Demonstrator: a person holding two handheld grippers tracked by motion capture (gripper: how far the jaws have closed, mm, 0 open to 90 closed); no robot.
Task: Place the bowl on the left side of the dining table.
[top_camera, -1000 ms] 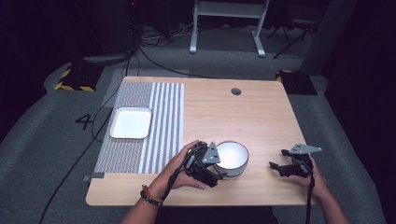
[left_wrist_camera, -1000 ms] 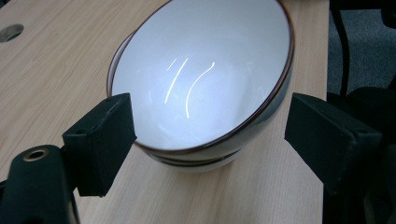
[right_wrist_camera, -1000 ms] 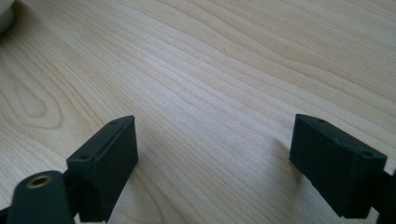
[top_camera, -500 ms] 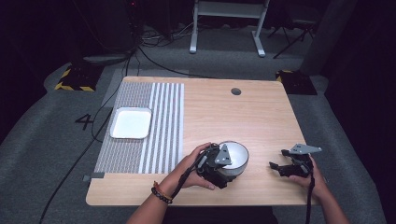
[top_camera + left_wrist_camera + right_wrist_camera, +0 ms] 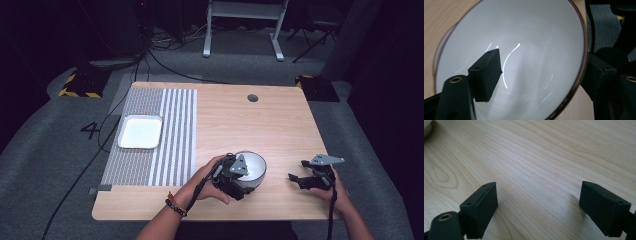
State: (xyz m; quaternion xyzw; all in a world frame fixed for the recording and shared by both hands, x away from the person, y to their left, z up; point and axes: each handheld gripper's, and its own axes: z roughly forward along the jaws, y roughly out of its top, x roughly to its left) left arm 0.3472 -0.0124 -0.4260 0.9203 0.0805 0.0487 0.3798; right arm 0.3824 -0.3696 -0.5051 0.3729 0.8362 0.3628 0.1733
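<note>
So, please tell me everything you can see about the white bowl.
The bowl is round, white and glossy, like glazed ceramic, with a thin dark line along its rim. It looks empty and clean inside. It sits on the wooden table, near the front edge, right of the striped mat. The left hand-held gripper straddles its rim: one jaw inside, the other outside. Whether the jaws already press the wall I cannot tell.

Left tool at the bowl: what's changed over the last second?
The left tool moved further over the bowl; its jaws now straddle the rim, one inside, one outside. Whether they have closed is unclear. The bowl, the right tool and the white tray stayed put.
</note>
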